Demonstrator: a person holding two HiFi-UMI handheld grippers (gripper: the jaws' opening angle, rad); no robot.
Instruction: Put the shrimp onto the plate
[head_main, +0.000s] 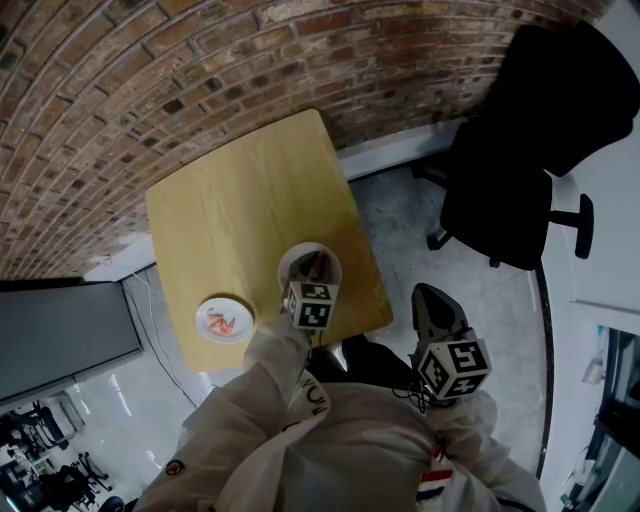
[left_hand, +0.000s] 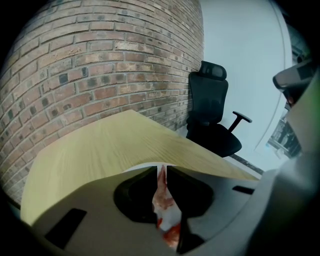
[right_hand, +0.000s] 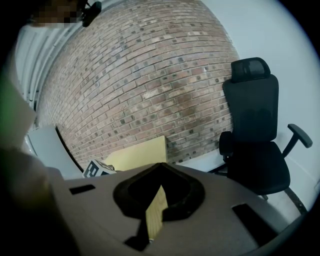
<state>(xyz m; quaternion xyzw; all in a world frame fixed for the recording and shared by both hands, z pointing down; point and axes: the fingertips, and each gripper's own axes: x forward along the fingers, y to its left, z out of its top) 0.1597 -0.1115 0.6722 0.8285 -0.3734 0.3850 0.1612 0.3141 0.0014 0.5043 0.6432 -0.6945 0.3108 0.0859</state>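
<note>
Gripping one shrimp (left_hand: 164, 210) in my left gripper (head_main: 313, 270) over the white bowl (head_main: 284, 262), I judge the task partway: other shrimp (head_main: 222, 322) already lie on the plate (head_main: 240, 308) at lower left of the head view, and this one must yet get there. My right gripper (head_main: 428, 298), jaws together and empty, hangs off the pale wooden table (head_main: 240, 190), with brick wall (head_main: 150, 80) and black office chair (head_main: 510, 190) beyond.
</note>
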